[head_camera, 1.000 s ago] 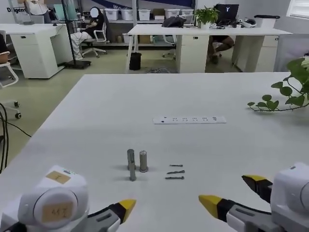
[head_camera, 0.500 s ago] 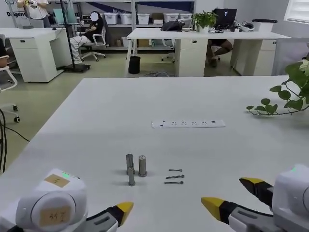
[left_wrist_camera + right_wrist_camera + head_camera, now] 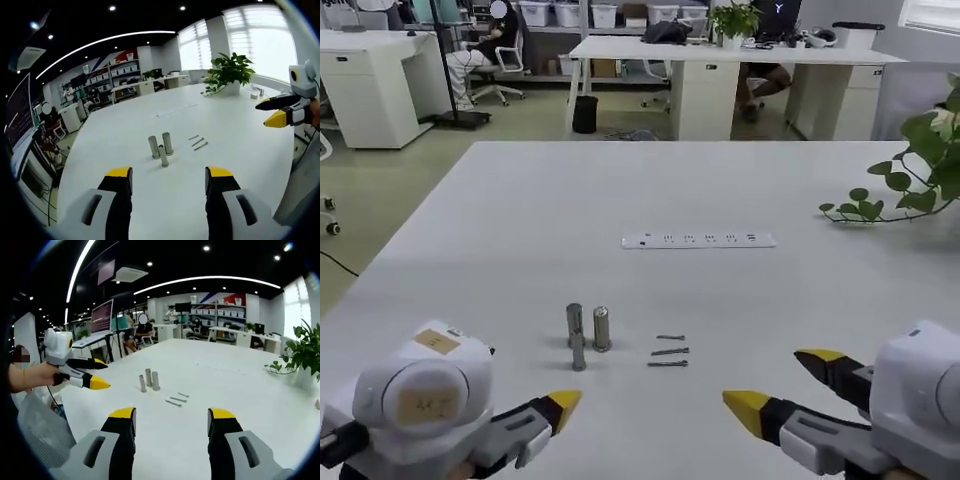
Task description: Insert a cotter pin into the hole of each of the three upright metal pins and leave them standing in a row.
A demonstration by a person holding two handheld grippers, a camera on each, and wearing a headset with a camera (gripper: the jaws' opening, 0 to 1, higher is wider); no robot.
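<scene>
Holes in the three upright grey pins point(image 3: 587, 335) are too small to see; cotter pins point(image 3: 670, 351) lie beside. The left tongs point(image 3: 170, 175) and right tongs point(image 3: 171, 415) gape.

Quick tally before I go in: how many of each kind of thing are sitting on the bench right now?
Upright metal pins: 3
Cotter pins: 3
Power strip: 1
Plant: 1
Total: 8
</scene>
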